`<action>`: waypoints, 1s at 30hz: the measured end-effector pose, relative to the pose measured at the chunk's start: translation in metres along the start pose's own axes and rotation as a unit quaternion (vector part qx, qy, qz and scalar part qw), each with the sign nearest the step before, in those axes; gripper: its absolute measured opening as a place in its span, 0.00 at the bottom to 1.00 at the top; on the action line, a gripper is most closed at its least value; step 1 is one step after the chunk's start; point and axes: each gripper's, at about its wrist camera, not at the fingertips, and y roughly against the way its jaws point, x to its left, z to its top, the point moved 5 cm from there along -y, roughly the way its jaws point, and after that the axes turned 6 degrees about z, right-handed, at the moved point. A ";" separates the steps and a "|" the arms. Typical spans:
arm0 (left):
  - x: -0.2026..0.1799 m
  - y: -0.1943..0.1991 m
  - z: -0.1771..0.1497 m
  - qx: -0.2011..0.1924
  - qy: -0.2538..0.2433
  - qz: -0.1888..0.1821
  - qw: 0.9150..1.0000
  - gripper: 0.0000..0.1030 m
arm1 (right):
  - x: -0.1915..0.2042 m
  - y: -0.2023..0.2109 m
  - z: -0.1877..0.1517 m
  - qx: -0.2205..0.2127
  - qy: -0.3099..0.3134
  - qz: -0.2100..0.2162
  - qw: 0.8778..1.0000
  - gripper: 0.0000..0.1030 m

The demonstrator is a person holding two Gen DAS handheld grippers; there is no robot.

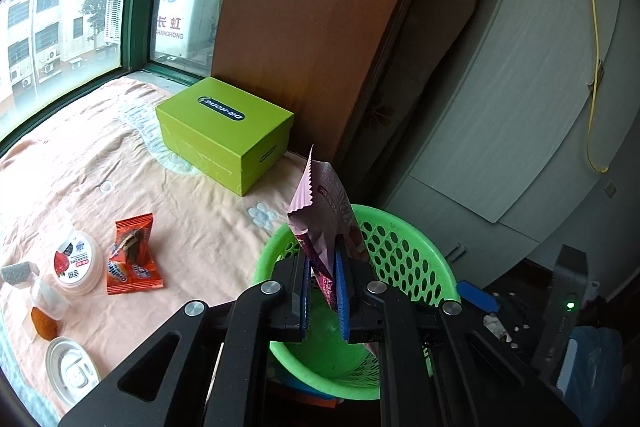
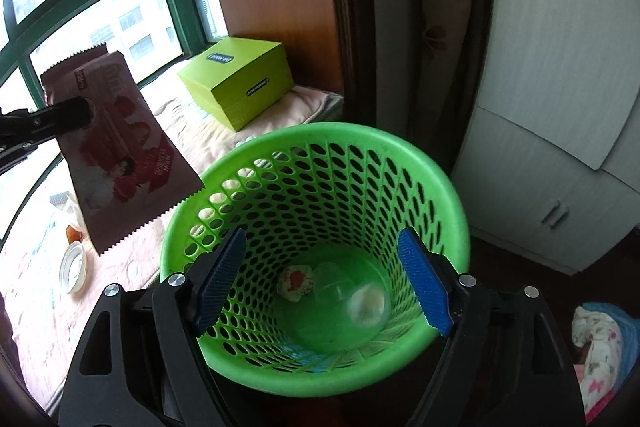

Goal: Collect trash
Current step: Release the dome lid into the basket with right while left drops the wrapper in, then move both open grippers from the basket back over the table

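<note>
**Trash collection, partly done: one wrapper held at the basket, several items left on the bed**

The pink snack wrapper (image 1: pixel 326 227) is clamped upright between the closed fingers of the left gripper (image 1: pixel 324 301), just short of the rim of the green basket (image 1: pixel 404 247) ahead of them. Judged from this, its release is the step in hand. The right gripper (image 2: pixel 320 279) hovers over the basket mouth with fingers spread and nothing between them. Below them, on the basket floor, lie a crumpled wrapper (image 2: pixel 296 281) and a clear cup (image 2: pixel 366 305). Left of the left fingers, on the bed (image 1: pixel 192 227), remain an orange packet (image 1: pixel 134 255), a round tub (image 1: pixel 78 263) and a lid (image 1: pixel 72 371). The lime box (image 1: pixel 226 131) beyond appears not to be trash.
</note>
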 end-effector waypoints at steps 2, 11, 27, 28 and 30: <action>-0.003 -0.005 -0.001 0.004 -0.003 -0.001 1.000 0.11 | -0.003 0.004 0.000 -0.003 -0.004 -0.003 1.000 0.76; -0.017 -0.026 -0.010 0.030 -0.014 -0.010 0.999 0.25 | -0.011 0.014 0.001 -0.016 -0.016 -0.007 1.000 0.78; 0.020 -0.007 -0.023 0.021 0.011 0.035 0.999 0.51 | 0.013 0.010 0.005 -0.015 0.006 0.016 1.000 0.81; 0.027 -0.005 -0.024 0.020 0.017 0.041 0.999 0.53 | 0.017 0.009 0.006 -0.013 0.009 0.018 1.000 0.81; 0.041 0.001 -0.026 0.018 0.027 0.056 0.998 0.53 | 0.027 0.005 0.007 -0.010 0.018 0.026 0.999 0.81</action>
